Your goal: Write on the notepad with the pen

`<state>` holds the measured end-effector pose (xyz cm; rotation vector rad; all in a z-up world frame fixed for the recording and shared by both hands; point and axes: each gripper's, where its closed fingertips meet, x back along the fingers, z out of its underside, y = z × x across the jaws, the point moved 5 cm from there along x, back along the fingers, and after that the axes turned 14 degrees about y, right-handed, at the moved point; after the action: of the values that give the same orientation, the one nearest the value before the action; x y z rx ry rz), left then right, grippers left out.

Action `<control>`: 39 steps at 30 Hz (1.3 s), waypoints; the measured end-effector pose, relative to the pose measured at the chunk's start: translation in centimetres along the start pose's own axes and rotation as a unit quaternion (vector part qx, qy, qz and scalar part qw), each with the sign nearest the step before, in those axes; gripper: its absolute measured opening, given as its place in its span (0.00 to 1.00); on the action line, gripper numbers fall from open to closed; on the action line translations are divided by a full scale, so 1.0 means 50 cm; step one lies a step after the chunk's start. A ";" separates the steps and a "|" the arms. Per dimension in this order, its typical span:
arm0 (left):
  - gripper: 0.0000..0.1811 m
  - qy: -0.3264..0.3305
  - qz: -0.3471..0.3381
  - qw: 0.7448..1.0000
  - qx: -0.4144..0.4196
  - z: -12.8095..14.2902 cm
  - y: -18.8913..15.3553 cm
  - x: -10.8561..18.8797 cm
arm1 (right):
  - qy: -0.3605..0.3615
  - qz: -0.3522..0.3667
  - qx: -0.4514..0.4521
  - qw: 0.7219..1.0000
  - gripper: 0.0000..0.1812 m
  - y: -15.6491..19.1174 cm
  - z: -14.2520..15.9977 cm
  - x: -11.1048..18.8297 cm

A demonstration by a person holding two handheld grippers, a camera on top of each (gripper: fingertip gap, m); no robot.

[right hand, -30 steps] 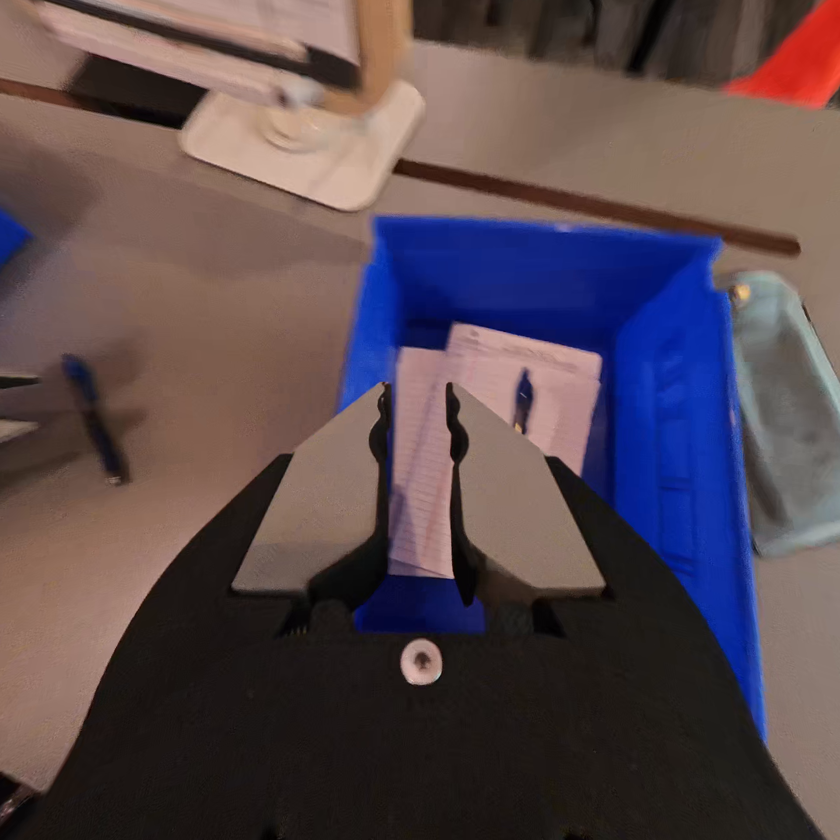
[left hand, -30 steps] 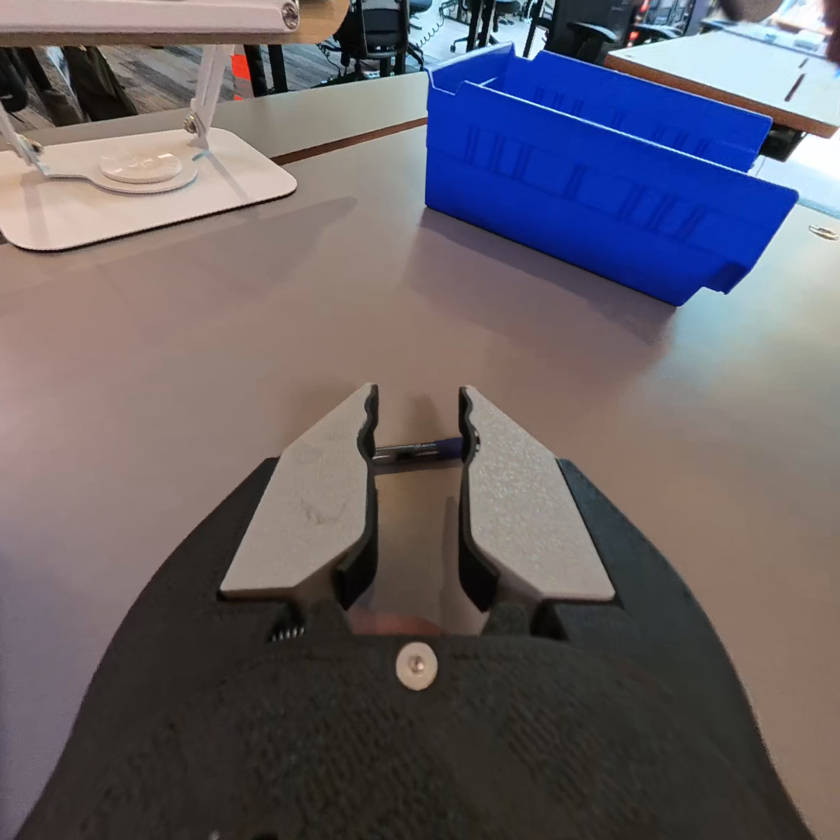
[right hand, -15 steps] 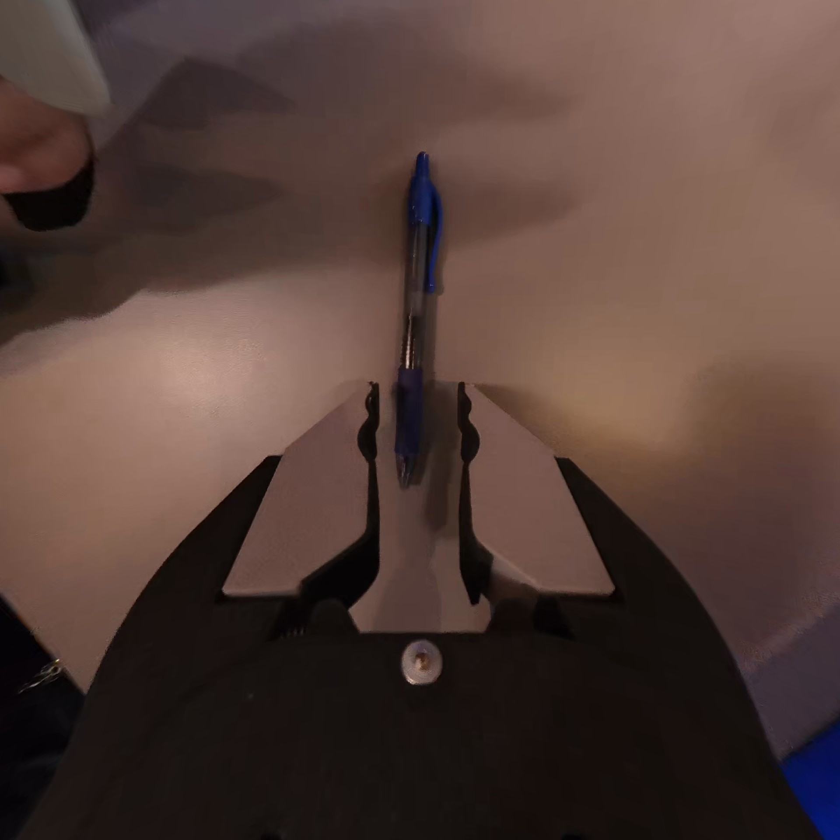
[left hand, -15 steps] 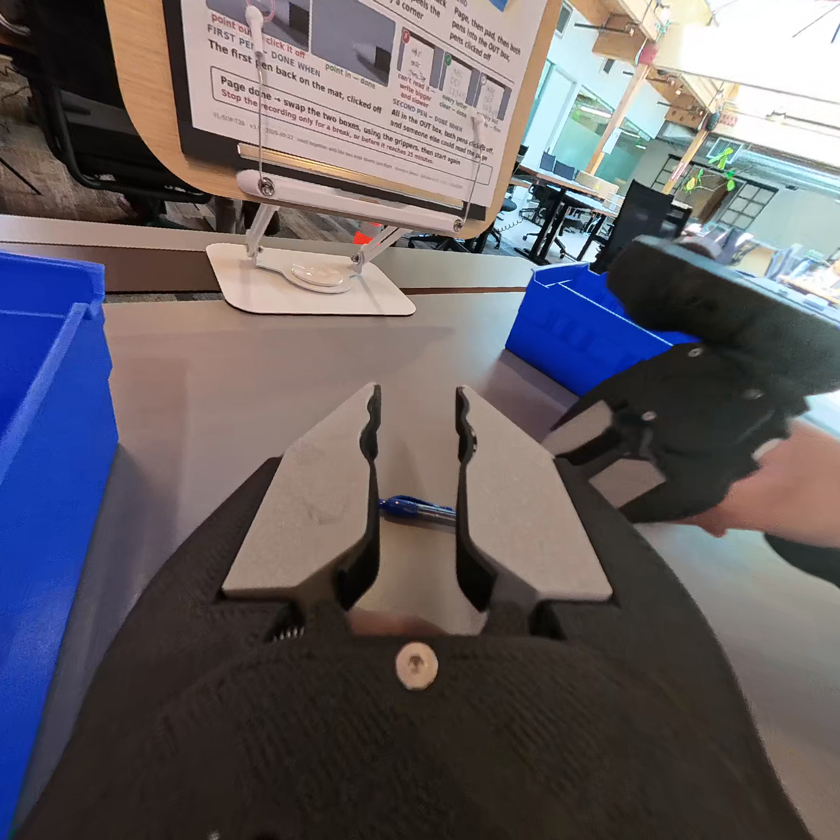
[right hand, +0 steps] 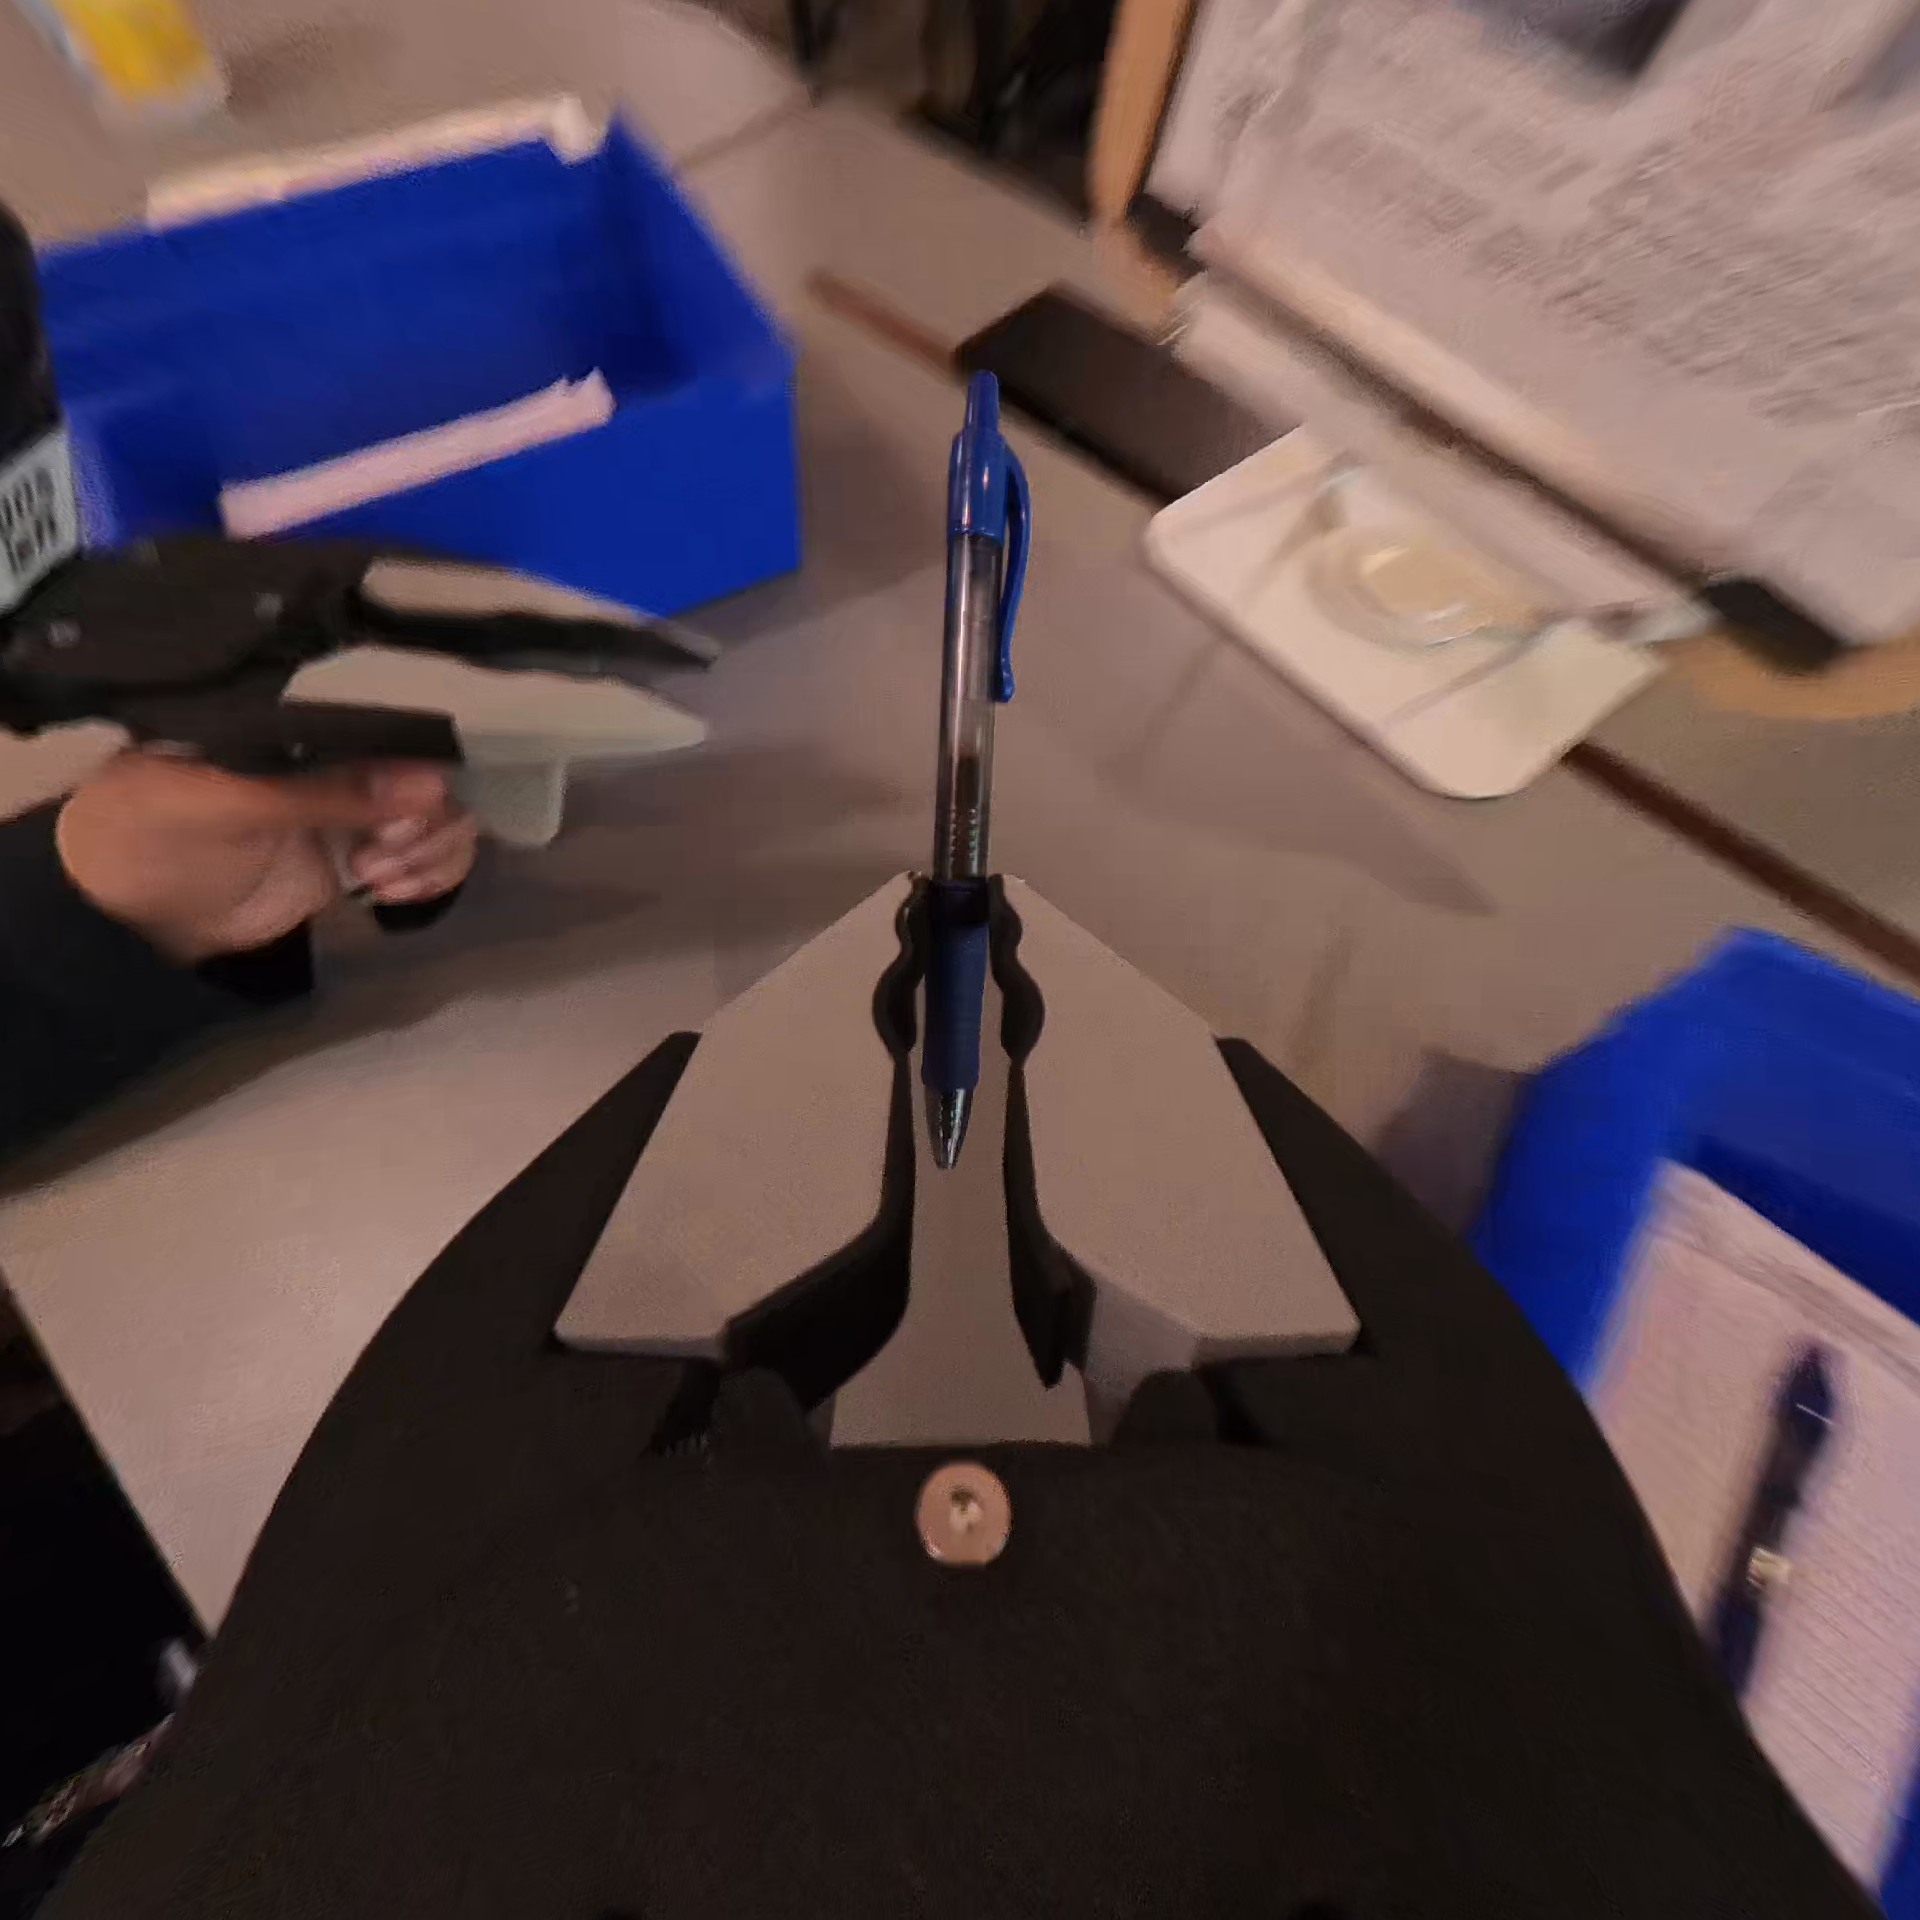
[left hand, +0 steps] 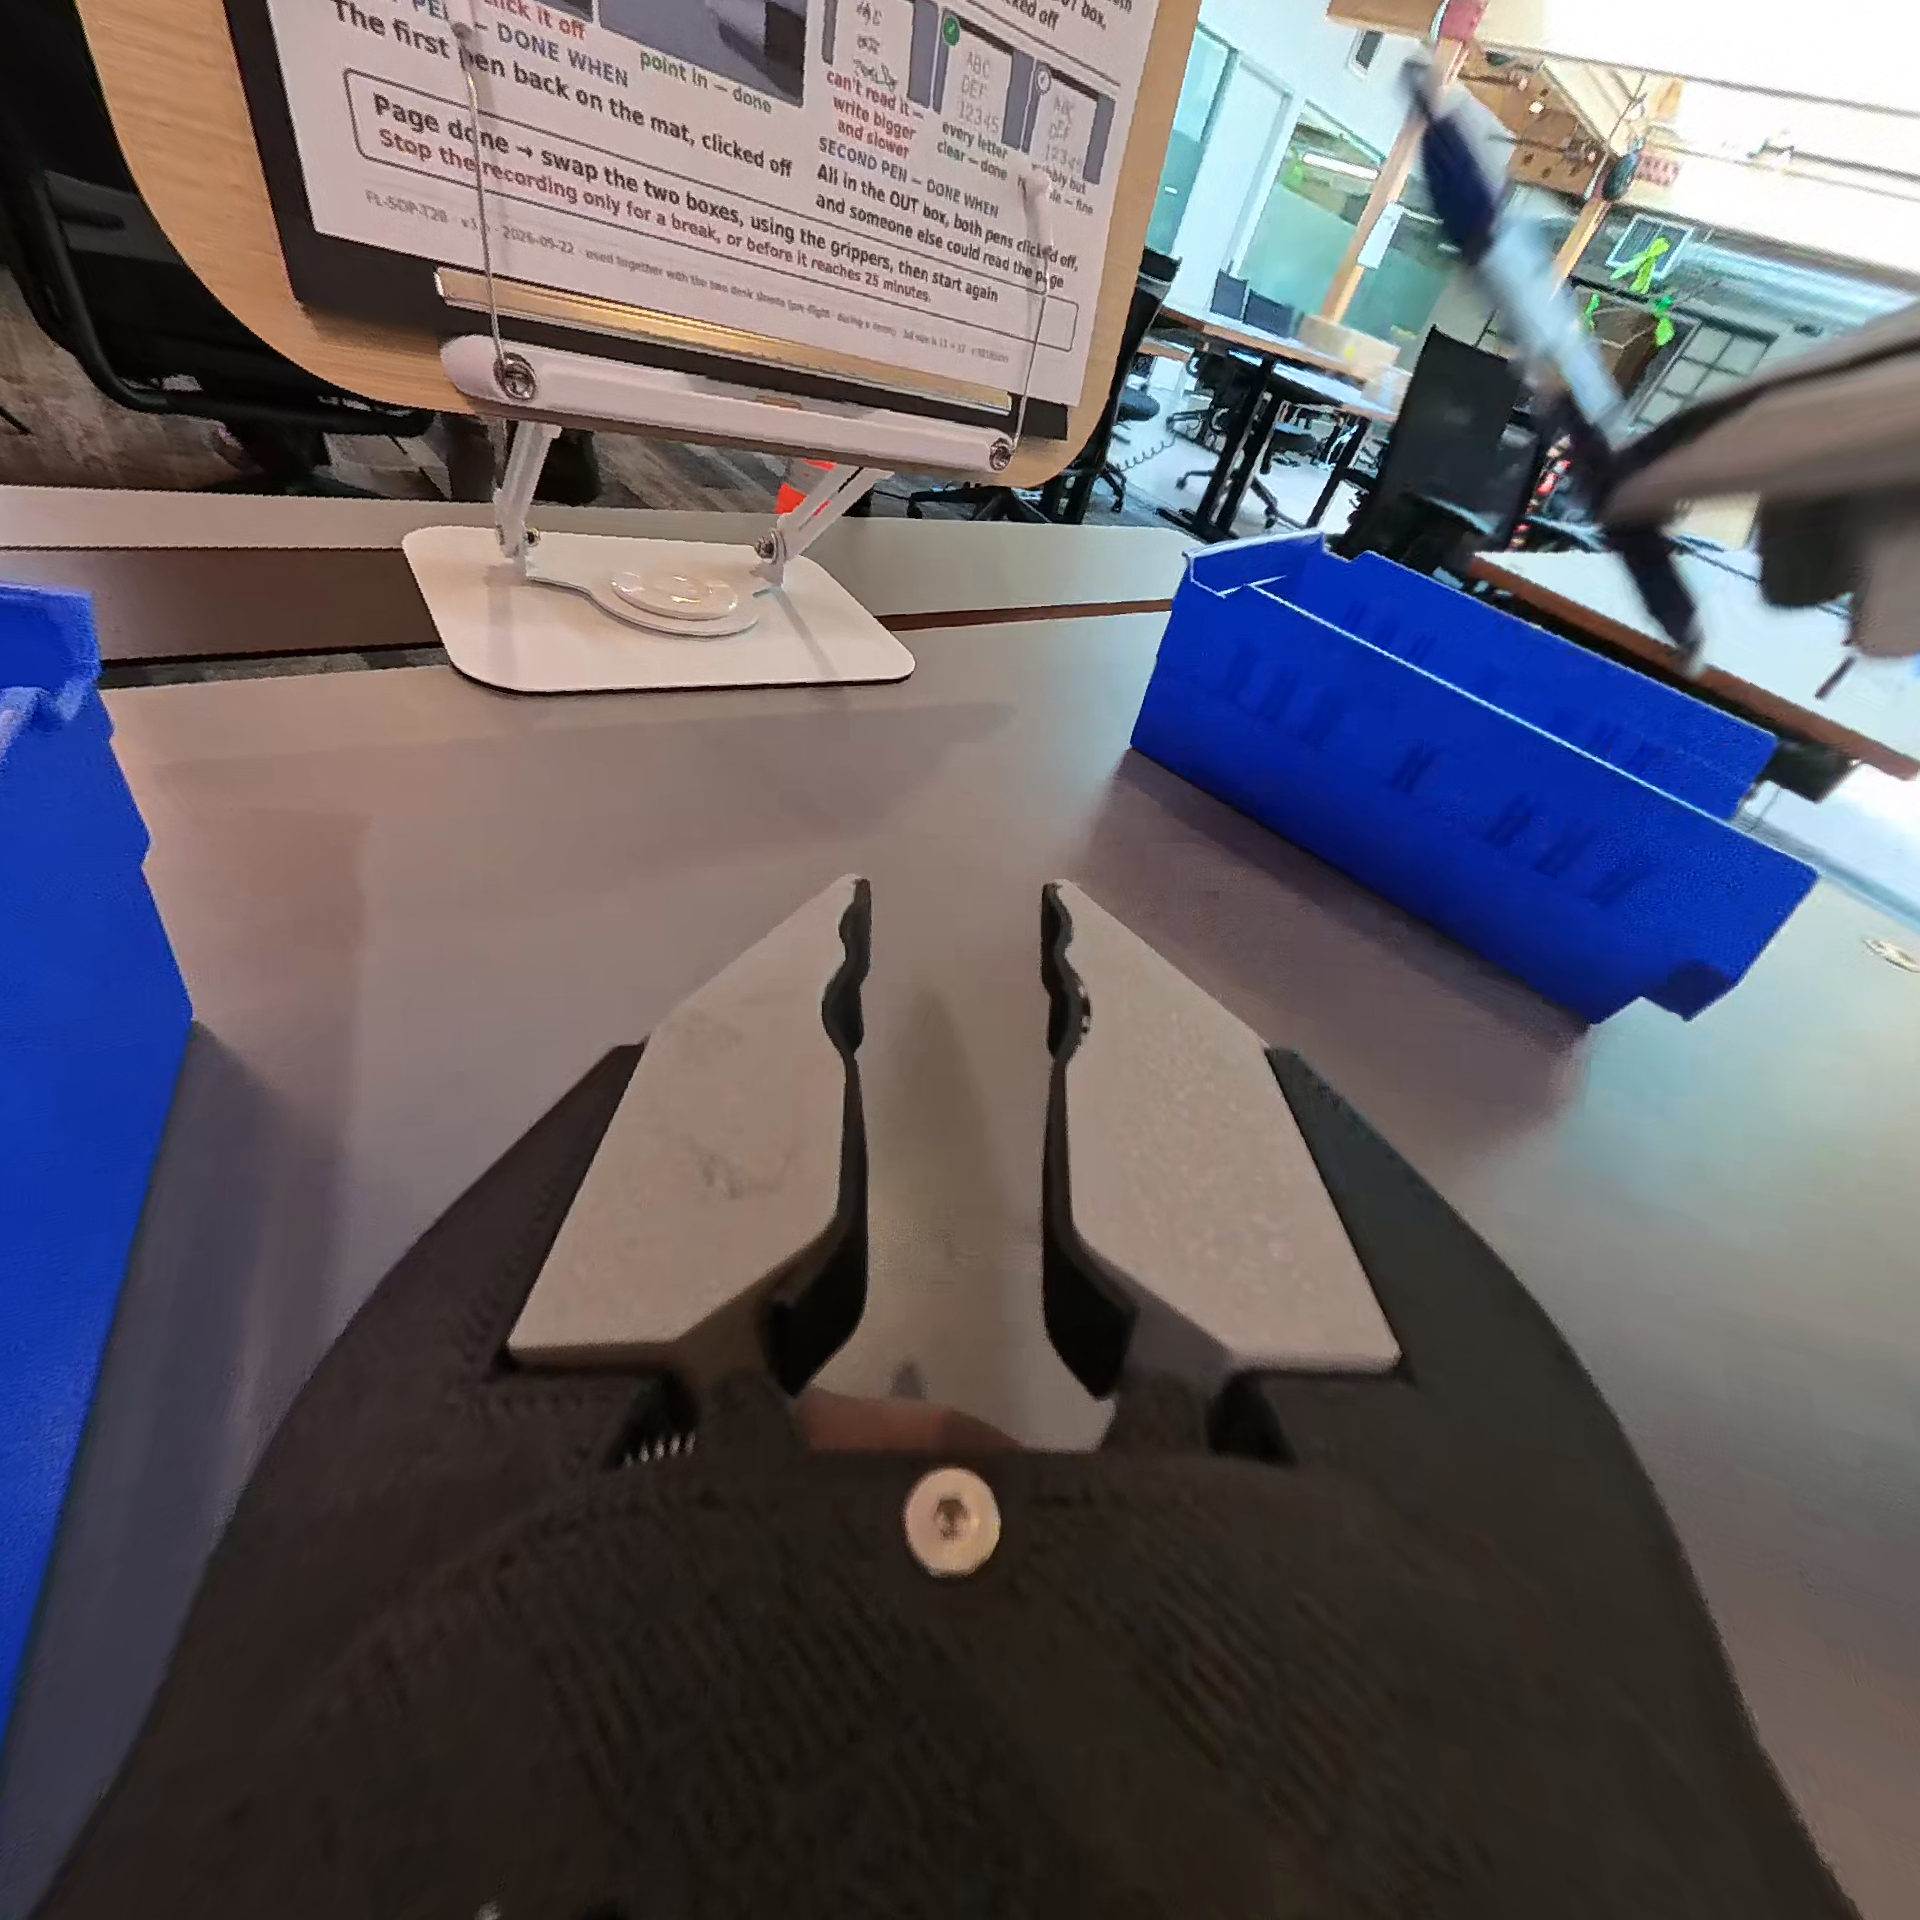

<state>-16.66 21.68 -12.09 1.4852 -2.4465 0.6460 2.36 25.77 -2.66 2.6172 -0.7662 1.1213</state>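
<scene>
Right gripper (right hand: pixel 954 894) is clamped on the pen (right hand: pixel 964 769), lifted off the table (right hand: pixel 1195 914) (left gripper (left hand: pixel 951 894) apart, empty); notepad (right hand: pixel 1808 1455) in its bin, writing not begun.

1. The document stand (left hand: pixel 665 613) sits at the far side of the counter (left hand: pixel 623 852).
2. One bin (left hand: pixel 1455 790) lies right of the left claw (left hand: pixel 951 925); another bin (left hand: pixel 62 935) lies left.
3. In the right bin, a second pen (right hand: pixel 1777 1496) lies on the notepad (right hand: pixel 1870 1455).
4. The right claw (right hand: pixel 956 904) holds the pen (right hand: pixel 971 665) above the counter.
</scene>
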 end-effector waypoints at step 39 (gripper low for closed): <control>0.27 0.084 0.056 0.980 -0.169 0.071 -0.201 0.108 | 0.050 -0.062 -0.088 0.993 0.31 -0.188 0.352 0.149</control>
<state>-10.18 11.74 -10.48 1.1241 -2.3750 0.3345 22.55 24.46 -9.28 2.4079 -0.6420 1.0891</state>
